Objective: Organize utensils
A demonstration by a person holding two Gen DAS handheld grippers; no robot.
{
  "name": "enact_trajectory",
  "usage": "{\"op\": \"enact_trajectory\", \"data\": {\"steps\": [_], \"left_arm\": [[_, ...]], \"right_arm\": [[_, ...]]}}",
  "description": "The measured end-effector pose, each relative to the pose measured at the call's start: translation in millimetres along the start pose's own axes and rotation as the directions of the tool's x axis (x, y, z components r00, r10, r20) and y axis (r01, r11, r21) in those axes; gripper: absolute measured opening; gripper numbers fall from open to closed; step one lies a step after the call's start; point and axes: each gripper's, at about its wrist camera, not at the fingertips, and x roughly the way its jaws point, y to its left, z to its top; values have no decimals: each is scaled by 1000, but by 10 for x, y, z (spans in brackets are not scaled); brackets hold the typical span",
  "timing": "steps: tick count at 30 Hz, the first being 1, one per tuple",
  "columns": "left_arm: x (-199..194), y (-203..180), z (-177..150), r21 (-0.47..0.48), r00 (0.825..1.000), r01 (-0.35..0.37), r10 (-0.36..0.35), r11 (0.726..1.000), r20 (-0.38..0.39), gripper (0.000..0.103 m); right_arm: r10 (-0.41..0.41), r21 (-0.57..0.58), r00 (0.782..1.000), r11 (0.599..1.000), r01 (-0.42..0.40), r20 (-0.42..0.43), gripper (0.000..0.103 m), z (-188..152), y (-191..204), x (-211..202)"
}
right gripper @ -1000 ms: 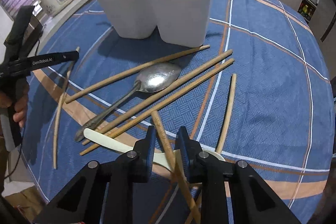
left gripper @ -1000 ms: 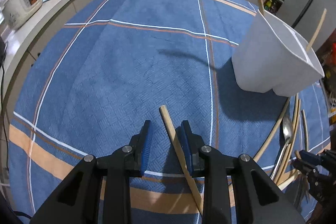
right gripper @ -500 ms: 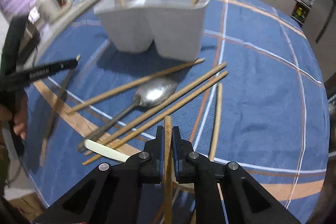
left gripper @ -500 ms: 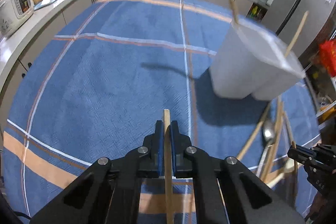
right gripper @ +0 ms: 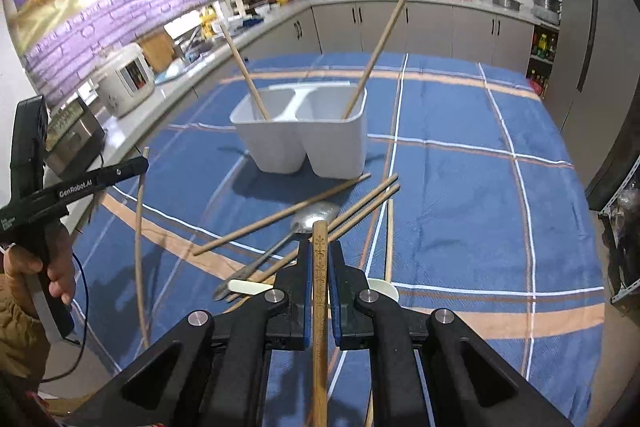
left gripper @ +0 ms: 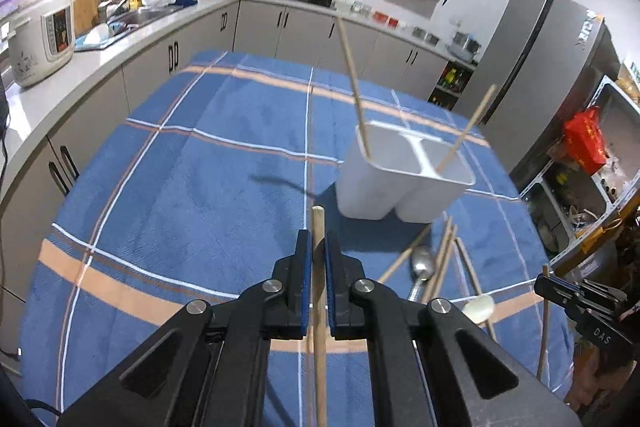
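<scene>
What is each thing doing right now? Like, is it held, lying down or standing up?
Left tool: shut on a plain chopstick, lifted.
Right tool: shut on a carved chopstick, lifted.
Holder: upright on the cloth, one chopstick leaning in each compartment.
Metal spoon: lying flat among loose chopsticks.
White spoon: lying flat.

The left gripper (left gripper: pixel 316 251) is raised above the table, its 2 black fingers with blue pads (left gripper: pixel 305 267) pressed onto a plain wooden chopstick (left gripper: pixel 319 291). The right gripper (right gripper: pixel 319 259) is also lifted, clamping a carved brown wooden chopstick (right gripper: pixel 320 291) between its 2 pads. A bare hand (right gripper: pixel 48 267) grips the left gripper's handle.
</scene>
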Motion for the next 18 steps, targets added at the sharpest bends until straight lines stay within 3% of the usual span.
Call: {"op": "enact_trajectory", "data": {"steps": [18], "left_arm": [[-698,-410,-245,61,993,52,-58,997,102,6]], "right_arm": [[-5,22,988,1000,1,156,7,-269,52,-781]]}}
